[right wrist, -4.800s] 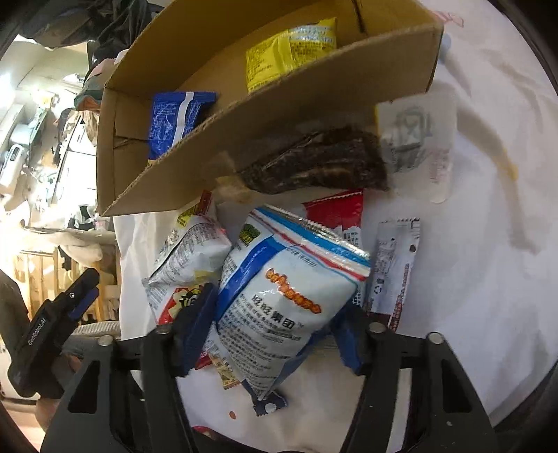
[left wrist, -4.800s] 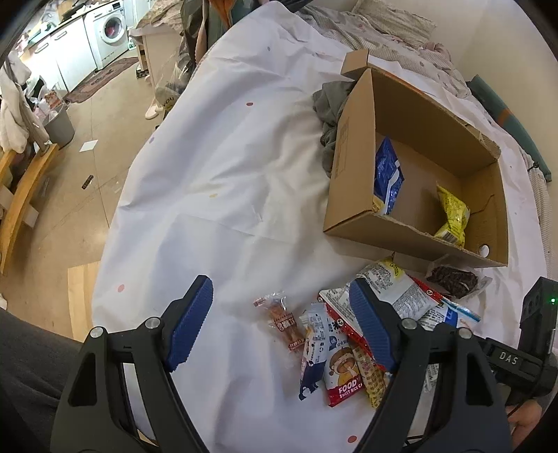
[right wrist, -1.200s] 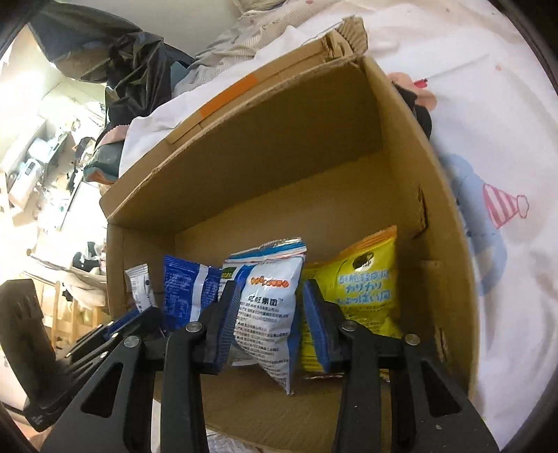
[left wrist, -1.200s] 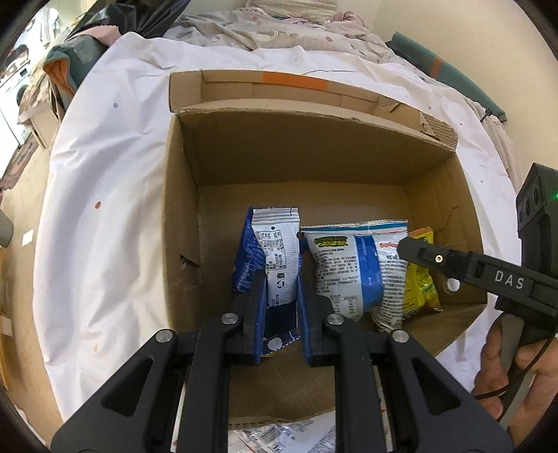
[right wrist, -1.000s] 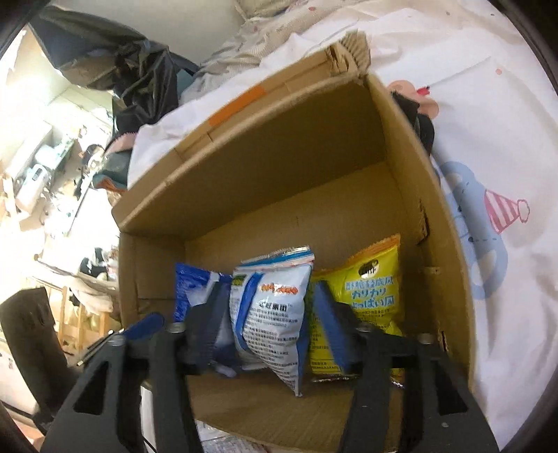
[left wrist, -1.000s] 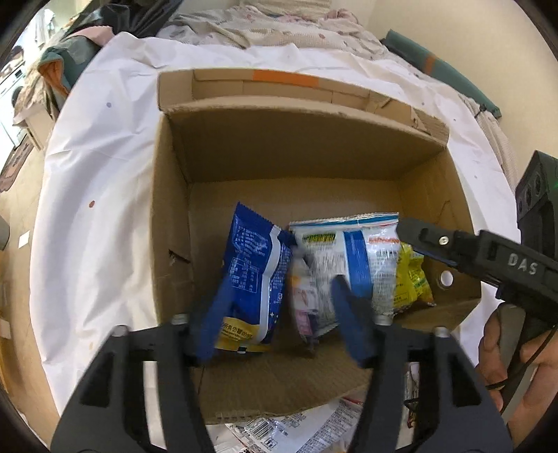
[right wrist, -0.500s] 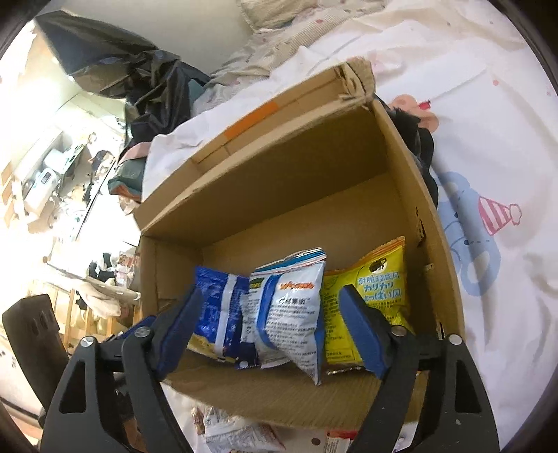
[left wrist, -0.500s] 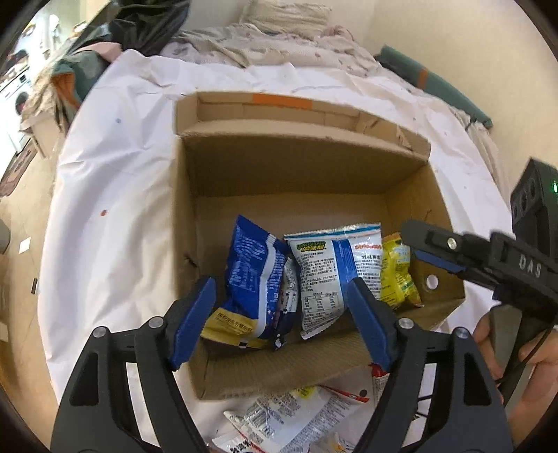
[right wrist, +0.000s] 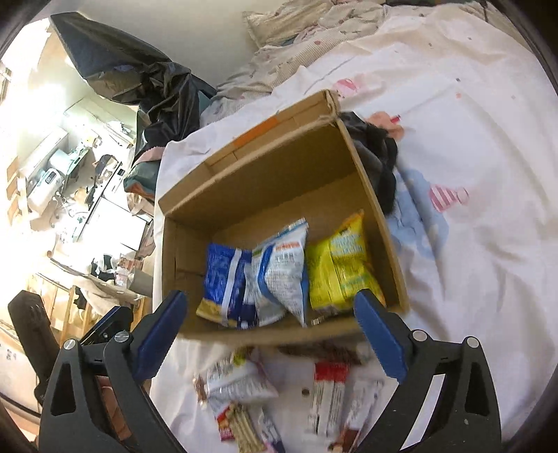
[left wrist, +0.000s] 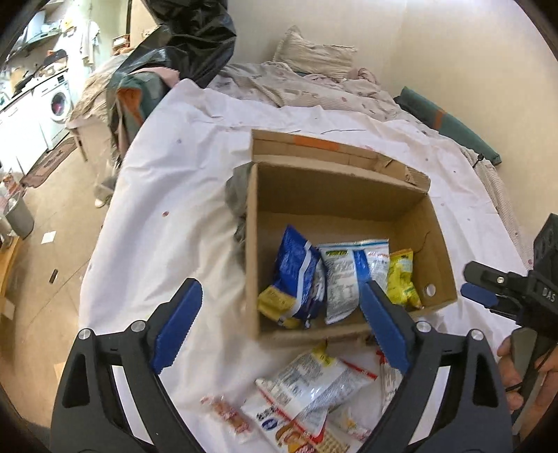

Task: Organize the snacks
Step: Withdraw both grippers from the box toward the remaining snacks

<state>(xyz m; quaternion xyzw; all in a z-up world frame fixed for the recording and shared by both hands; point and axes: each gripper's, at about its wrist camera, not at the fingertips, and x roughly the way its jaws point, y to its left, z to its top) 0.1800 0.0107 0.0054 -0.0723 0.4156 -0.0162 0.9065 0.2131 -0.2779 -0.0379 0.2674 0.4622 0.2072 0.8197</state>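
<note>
An open cardboard box (left wrist: 352, 188) (right wrist: 265, 170) sits on a white sheet. Inside it stand a blue snack bag (left wrist: 296, 265) (right wrist: 223, 278), a white-and-blue bag (left wrist: 343, 275) (right wrist: 282, 268) and a yellow bag (left wrist: 401, 275) (right wrist: 338, 261). Several loose snack packets (left wrist: 307, 390) (right wrist: 244, 386) lie on the sheet in front of the box. My left gripper (left wrist: 279, 327) is open and empty, above the box's near edge. My right gripper (right wrist: 268, 334) is open and empty, above the near wall; it also shows in the left wrist view (left wrist: 488, 296).
Dark clothing (right wrist: 376, 163) (left wrist: 237, 195) lies against the box's side. A black bag (left wrist: 195, 31) and rumpled bedding (left wrist: 314, 76) are at the back. The bed edge drops to the floor (left wrist: 45, 209) on the left.
Both grippers have let go of their bags inside the box, opened wide and pulled back and up. The loose packets in front of the box are in view again.
</note>
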